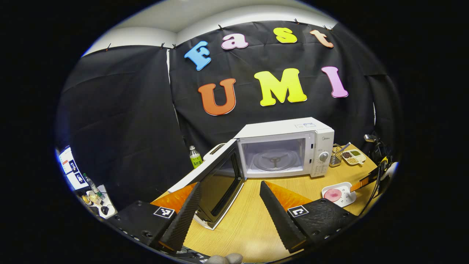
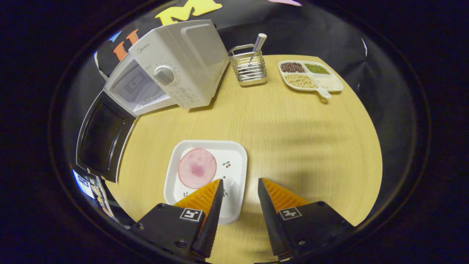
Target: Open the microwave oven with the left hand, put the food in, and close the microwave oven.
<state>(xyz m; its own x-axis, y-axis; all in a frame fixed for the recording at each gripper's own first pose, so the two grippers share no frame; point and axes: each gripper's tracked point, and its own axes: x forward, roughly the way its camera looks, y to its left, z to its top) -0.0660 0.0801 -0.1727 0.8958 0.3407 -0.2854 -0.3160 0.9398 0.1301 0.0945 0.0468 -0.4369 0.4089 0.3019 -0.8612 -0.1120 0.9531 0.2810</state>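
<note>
1. Two grippers stand ready: your left gripper [image 1: 229, 209] has its fingers spread wide and holds nothing, and your right gripper [image 2: 238, 205] has its fingers moderately parted, also with nothing between them.
2. In the left gripper view, the white boxy microwave oven [image 1: 285, 146] sits on the pale wooden table [image 1: 253, 220] with its dark-windowed door [image 1: 220, 183] swung out toward your left gripper; the cavity and its glass turntable [image 1: 274, 160] are bare, so the opening step looks done.
3. Your food is a round pink slice of meat [image 2: 196, 168] lying on a white square plate with rounded corners [image 2: 234, 172]. In the right gripper view the plate's near edge sits just ahead of the fingers, with the left-hand finger [image 2: 205, 200] over its near corner and the right-hand finger beside the rim, over bare table.
4. Your right gripper is clearly the nearer one; in the left gripper view the plate lies well off to the right.
5. Judging from this, you need to straddle the plate's near rim, then carry it toward the oven mouth, up and to the left in the right gripper view.
6. Writing: a small brand mark sits above the control dial [image 2: 163, 76]; I can't read it with confidence.
</note>
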